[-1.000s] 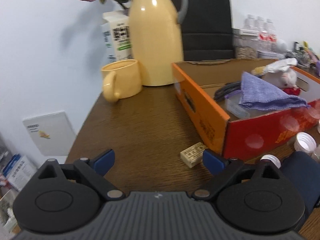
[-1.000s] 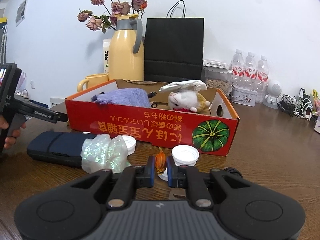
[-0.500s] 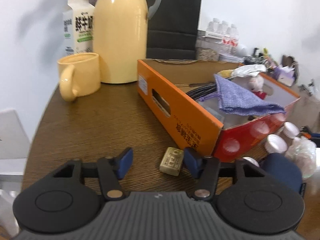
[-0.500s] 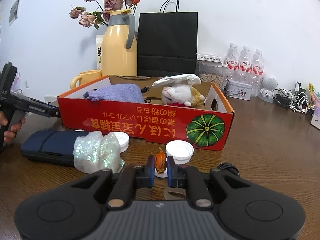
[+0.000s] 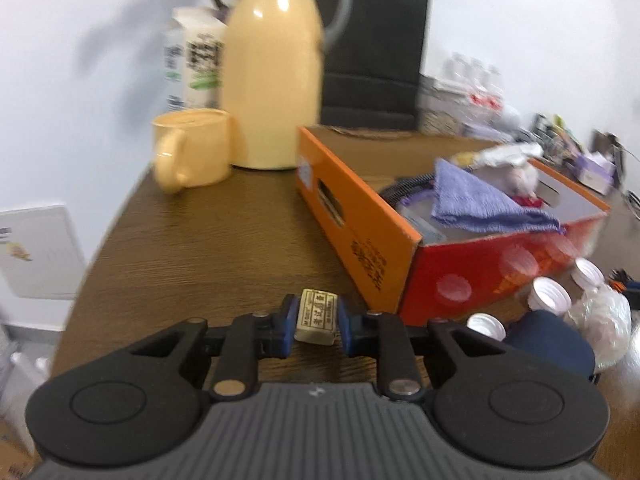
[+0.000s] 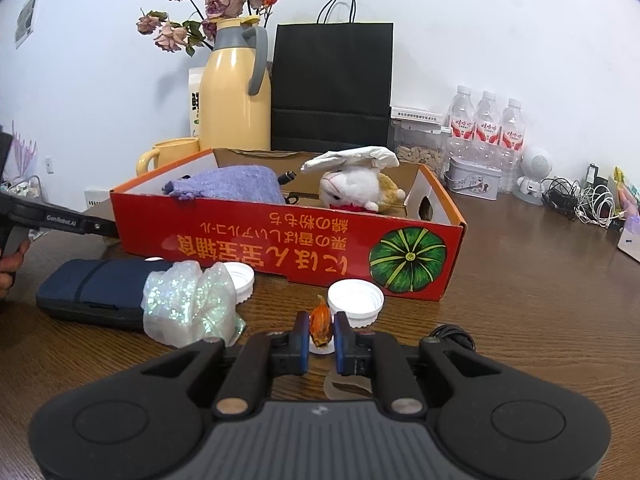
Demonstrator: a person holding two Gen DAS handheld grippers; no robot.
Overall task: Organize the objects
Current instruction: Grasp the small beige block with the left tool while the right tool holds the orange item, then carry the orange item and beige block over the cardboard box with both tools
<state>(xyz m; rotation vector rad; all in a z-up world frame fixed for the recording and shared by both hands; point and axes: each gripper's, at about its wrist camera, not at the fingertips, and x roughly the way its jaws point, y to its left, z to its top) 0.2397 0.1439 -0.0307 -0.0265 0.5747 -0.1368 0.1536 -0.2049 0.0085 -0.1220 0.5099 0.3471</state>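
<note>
Both grippers are clamped: left (image 5: 316, 316) on an eraser (image 5: 316, 317), right (image 6: 321, 330) on a trinket (image 6: 320, 326); lifting into the box (image 6: 280, 240) likely follows.

Left gripper (image 5: 316, 322): matte black linkage arms, two round black discs at the base, ribbed grey housing between them with a small pale mark at its top edge. Silver rivet heads at the arm joints. Blue pads (image 5: 285, 320) line the inner finger faces.

Right gripper (image 6: 321, 338): same build, black arms, grey ribbed body, silver rivets, blue pads (image 6: 305, 340).

From the right wrist view, the left unit's black side bears white "GenRobot.AI" lettering; bare skin of the left hand (image 6: 10, 266) shows at the frame edge.
</note>
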